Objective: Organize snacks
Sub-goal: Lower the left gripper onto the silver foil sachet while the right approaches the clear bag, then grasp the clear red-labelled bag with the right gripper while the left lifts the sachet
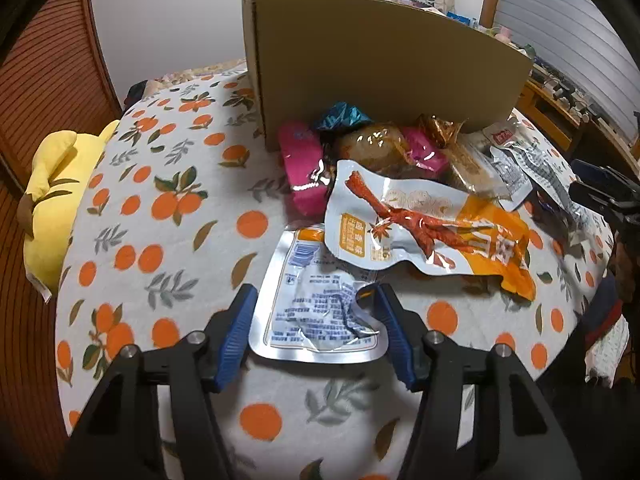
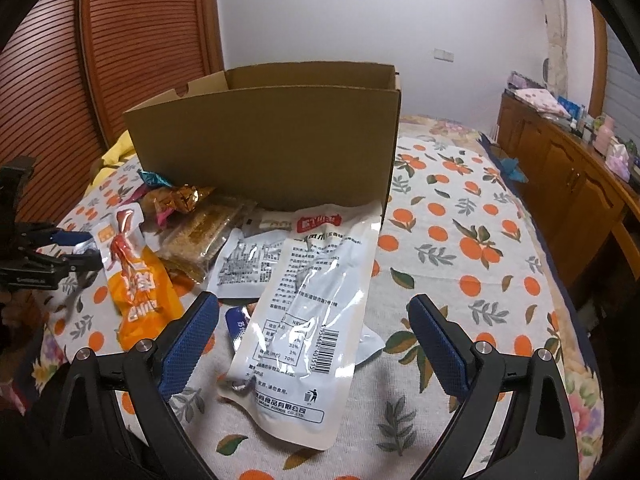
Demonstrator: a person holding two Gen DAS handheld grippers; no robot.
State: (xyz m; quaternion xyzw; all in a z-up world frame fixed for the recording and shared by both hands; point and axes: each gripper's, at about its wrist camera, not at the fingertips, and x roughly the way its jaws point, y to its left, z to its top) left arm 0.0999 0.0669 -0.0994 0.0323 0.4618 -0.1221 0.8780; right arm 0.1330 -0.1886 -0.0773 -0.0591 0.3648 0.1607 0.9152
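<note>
Left wrist view: the left gripper was spread wide, its two blue fingers flanking a silver-white snack pouch lying print-side up; whether either pad touched the pouch could not be told. Just beyond lay an orange-and-white pouch showing a red chicken-foot picture, overlapping the first pouch's far edge. Behind it, against a tall cardboard box, sat a pile of snacks: two pink packets, one teal foil wrapper, one clear-wrapped brown bun and one gold foil wrapper. Everything rested on a bed covered by a blanket printed with oranges. One yellow plush toy lay at the bed's left edge, beside a reddish slatted wooden door.

Right wrist view: the right gripper was likewise spread wide, holding nothing, and hung above a long white pouch with a barcode, which lay between its fingers. A second white pouch lay partly under that one. The box stood open-topped beyond them. The left gripper appeared at the far left edge. A wooden cabinet ran along the right wall, with small items cluttering its top.
</note>
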